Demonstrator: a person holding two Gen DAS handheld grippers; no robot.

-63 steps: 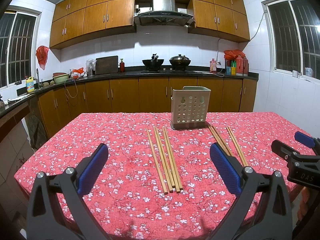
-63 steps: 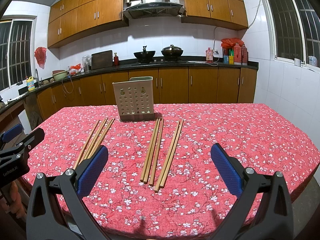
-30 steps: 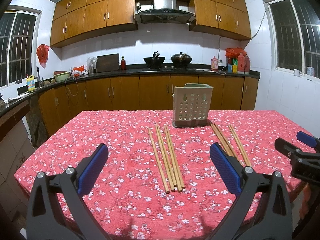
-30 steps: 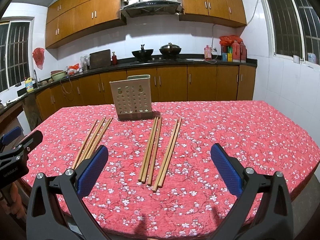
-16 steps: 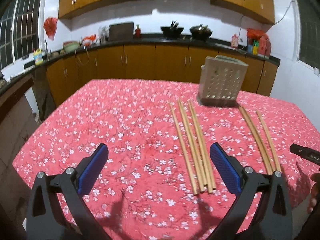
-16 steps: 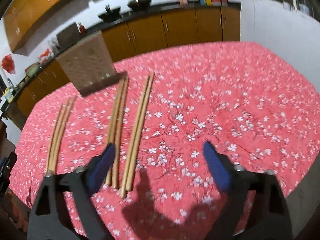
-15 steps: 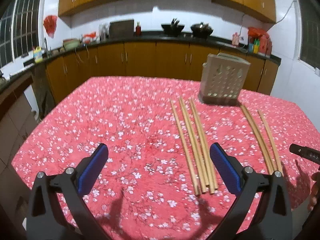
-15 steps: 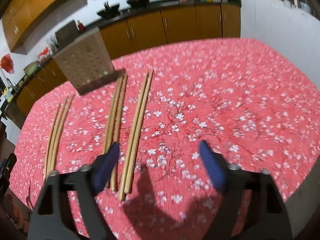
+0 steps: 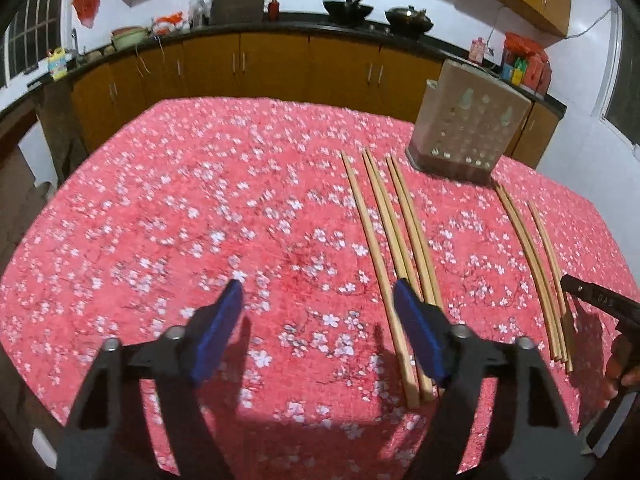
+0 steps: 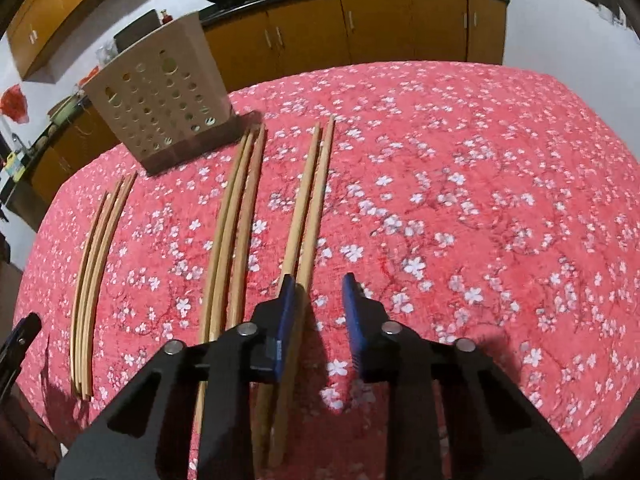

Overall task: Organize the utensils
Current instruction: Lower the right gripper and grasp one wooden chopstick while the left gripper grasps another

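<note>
Wooden chopsticks (image 9: 394,248) lie on the bench (image 9: 180,208); the left hand-held gripper (image 9: 318,330) has dipped, half-open, empty. Right hand-held gripper (image 10: 318,308) has narrowed beside the rightmost pair (image 10: 310,196), grasp coming, holder (image 10: 160,92) waiting.

Floral-clothed table (image 9: 200,200) bearing chopsticks (image 9: 394,240), perforated holder (image 9: 466,128)

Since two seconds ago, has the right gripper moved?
Yes. The right gripper has come forward and down over the table, toward the holder, and its jaws have narrowed beside the rightmost chopsticks.
</note>
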